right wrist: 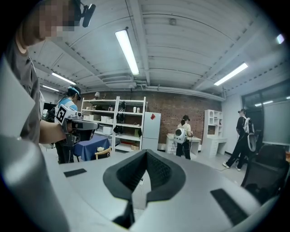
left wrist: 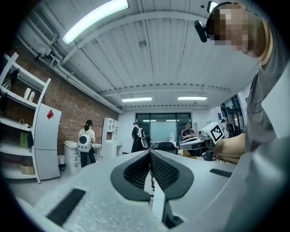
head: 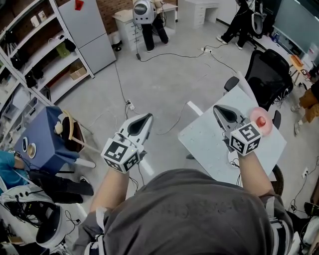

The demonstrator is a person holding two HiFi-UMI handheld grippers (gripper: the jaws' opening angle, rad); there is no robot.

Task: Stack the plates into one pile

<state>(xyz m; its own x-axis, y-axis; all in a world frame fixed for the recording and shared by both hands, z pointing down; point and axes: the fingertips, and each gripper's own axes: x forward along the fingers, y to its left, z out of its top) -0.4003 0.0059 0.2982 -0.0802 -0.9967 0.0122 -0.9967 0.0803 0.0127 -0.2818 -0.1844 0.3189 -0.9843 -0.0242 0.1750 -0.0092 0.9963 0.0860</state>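
Crockery shows only as a round red plate (head: 260, 121), blurred, lying on the white square table (head: 209, 143) near its far right edge. Whether it is one plate or several stacked I cannot tell.

The person in the grey shirt (head: 199, 214) stands at the table's near side with a tool in each hand. The grey right gripper with black mesh pads (head: 216, 108) hangs over the tabletop, tipped slightly down. Its marker cube (head: 245, 138) sits just beside the red plate, while its tips point past the plate and well apart from it. Seen along its own length, the right gripper (right wrist: 146, 151) has its pads clenched tip to tip with nothing between them.

The matching grey left gripper (head: 148, 117) is held level off the table's left side, over the bare concrete floor (head: 164, 74), its marker cube (head: 121, 155) close to the person's wrist. In its own view the left gripper (left wrist: 149, 152) is likewise pressed closed and empty, with only the room beyond.

Around them stand a blue-draped table (head: 47, 137) at the left, a tall white cabinet (head: 87, 35), a black office chair (head: 269, 74) behind the white table, and another person wearing a white backpack (head: 143, 11) at a far desk.
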